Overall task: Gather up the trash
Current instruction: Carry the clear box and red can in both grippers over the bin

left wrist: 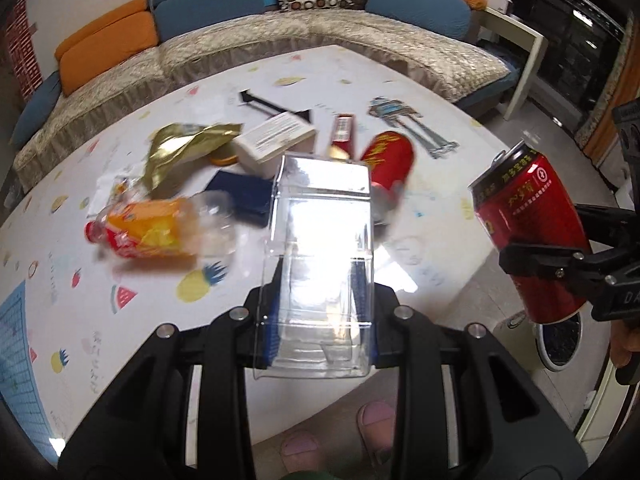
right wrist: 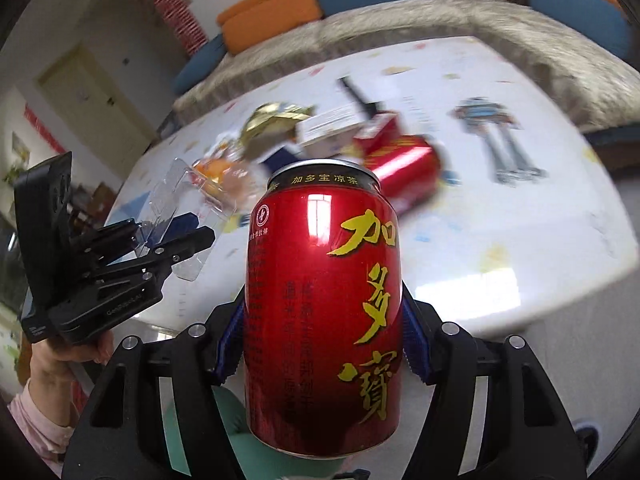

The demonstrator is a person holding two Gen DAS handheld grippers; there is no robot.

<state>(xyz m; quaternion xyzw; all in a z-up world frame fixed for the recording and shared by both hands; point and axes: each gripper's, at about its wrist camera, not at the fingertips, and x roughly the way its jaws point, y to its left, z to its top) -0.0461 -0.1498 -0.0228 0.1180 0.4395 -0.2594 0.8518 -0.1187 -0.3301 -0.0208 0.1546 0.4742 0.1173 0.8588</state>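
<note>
My left gripper (left wrist: 320, 316) is shut on a clear plastic package (left wrist: 320, 248) and holds it above the table's near edge; it also shows in the right wrist view (right wrist: 176, 216). My right gripper (right wrist: 322, 320) is shut on a red drink can (right wrist: 324, 304) with yellow characters, held upright off the table's right side; the can also shows in the left wrist view (left wrist: 528, 236). On the white patterned table (left wrist: 360, 80) lie a second red can (left wrist: 390, 158), a crushed orange-labelled bottle (left wrist: 160, 226), a gold wrapper (left wrist: 180, 148), a white box (left wrist: 276, 138) and a small red carton (left wrist: 342, 130).
A dark blue flat item (left wrist: 244, 196) lies by the bottle. A sofa (left wrist: 280, 36) with orange and blue cushions curves behind the table. A round white bin (left wrist: 558, 340) stands on the floor at the right. The person's slippered feet (left wrist: 340, 432) are below the table edge.
</note>
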